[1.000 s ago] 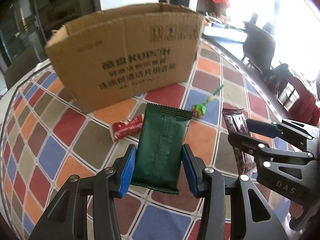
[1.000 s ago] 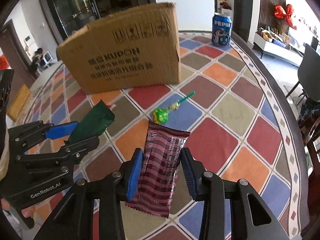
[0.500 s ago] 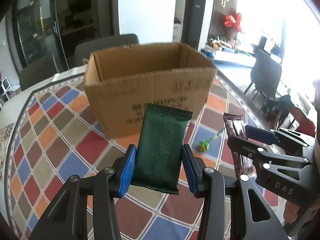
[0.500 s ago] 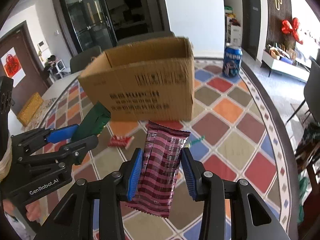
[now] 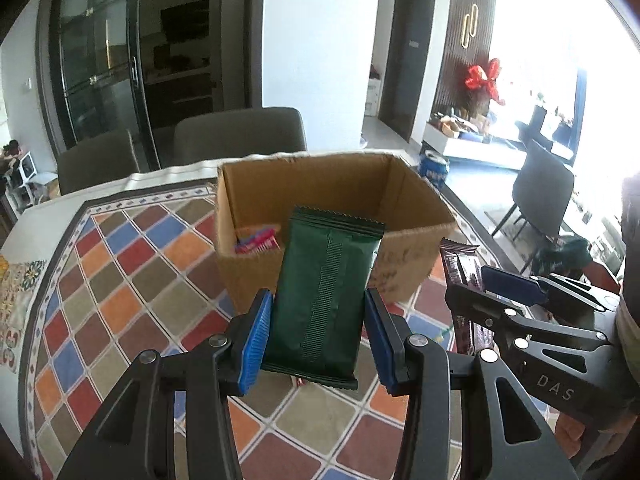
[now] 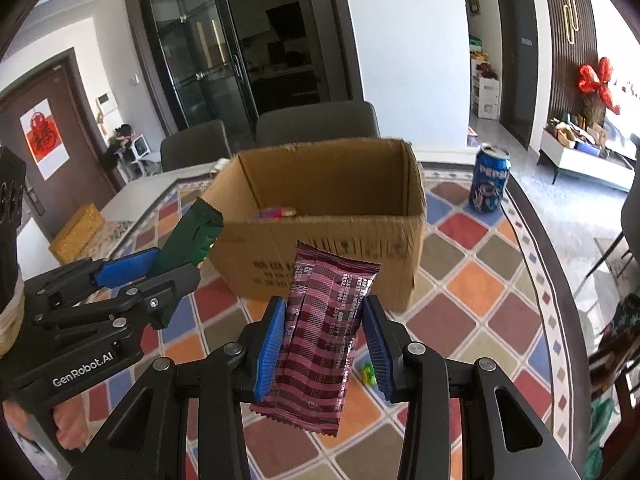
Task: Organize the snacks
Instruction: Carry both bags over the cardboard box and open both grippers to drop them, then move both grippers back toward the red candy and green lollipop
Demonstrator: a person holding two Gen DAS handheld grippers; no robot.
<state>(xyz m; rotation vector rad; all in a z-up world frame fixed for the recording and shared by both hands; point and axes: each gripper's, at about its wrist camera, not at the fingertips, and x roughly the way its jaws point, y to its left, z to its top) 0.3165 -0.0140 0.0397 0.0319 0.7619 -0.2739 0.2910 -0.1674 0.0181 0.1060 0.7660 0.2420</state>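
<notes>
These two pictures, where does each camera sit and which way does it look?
Left wrist view: on the left tongs, looking forward and down past the green packet into the cardboard box; the right tongs show.
Right wrist view: on the right tongs holding the maroon packet; the left tongs show.
Shared: box, patterned table, both packets.

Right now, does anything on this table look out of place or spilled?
Nothing spilled or damaged. One green lollipop lies loose on the tablecloth outside the cardboard box, and a Pepsi can stands apart beyond it.
</notes>
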